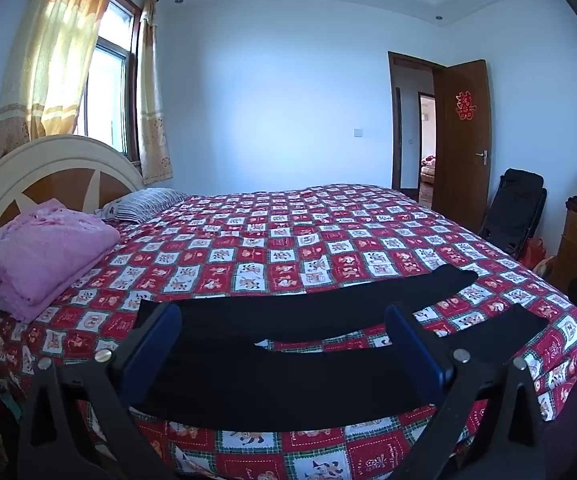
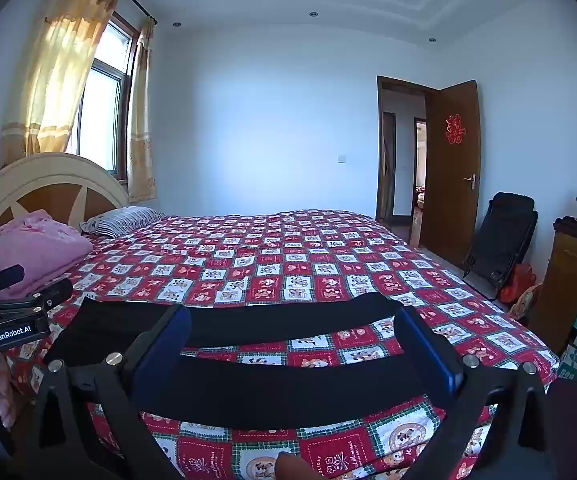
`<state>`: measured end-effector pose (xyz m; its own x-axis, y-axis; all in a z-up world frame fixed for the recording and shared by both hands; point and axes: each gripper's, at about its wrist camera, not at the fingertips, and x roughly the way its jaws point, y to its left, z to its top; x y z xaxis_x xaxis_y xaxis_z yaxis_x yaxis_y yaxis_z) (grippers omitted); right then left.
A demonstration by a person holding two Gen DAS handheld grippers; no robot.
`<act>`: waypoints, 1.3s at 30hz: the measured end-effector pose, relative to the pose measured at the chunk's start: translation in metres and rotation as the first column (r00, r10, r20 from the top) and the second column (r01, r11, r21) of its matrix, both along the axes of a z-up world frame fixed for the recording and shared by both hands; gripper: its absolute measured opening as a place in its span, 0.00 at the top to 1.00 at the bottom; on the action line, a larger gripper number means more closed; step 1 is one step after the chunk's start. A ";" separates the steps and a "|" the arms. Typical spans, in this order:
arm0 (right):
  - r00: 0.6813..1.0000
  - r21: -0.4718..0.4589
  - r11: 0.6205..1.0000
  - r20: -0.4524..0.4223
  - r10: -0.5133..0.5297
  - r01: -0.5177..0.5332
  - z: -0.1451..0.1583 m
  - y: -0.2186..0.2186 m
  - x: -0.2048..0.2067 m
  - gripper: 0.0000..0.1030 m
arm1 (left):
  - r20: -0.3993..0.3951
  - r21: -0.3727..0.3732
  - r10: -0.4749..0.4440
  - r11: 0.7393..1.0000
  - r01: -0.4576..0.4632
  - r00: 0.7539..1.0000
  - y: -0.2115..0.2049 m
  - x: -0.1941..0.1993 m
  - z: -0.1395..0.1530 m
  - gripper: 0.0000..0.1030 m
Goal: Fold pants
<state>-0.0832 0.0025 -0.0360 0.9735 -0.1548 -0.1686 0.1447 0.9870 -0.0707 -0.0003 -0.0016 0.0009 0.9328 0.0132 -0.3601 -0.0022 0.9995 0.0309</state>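
While the black pants are lying spread flat along the near edge of the bed, waist toward the headboard side and the two legs parting toward the foot, both claws are hovering above them with nothing gripped. The left gripper is gaping wide, blue fingers framing the seat, and the right gripper is just as wide over the legs. To do this well, I'd judge each claw should be dropping onto the near leg's edge, one by the waist and one by the cuff, pinching a single layer, then carrying it over onto the far leg, keeping the cloth taut.
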 end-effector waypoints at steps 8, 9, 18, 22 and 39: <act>1.000 -0.002 1.000 0.001 -0.001 0.001 0.000 0.000 0.000 0.01 | 0.018 0.012 0.002 1.000 -0.002 1.000 -0.012 0.001 -0.005 0.00; 1.000 -0.002 1.000 -0.001 -0.001 0.001 0.000 0.000 0.001 0.01 | 0.014 -0.005 -0.002 1.000 0.002 1.000 -0.002 0.000 -0.003 0.00; 1.000 0.001 1.000 -0.004 -0.001 0.001 -0.006 -0.006 0.003 0.01 | 0.008 -0.007 -0.002 1.000 0.002 1.000 -0.001 0.000 -0.003 0.00; 1.000 -0.001 1.000 -0.007 -0.001 0.001 -0.009 -0.008 0.002 0.01 | 0.010 -0.007 -0.001 1.000 0.001 1.000 -0.001 0.000 -0.003 0.00; 1.000 -0.004 1.000 -0.013 -0.004 0.004 -0.009 -0.002 0.005 0.01 | 0.010 -0.013 -0.001 1.000 0.002 1.000 0.008 0.003 0.000 0.00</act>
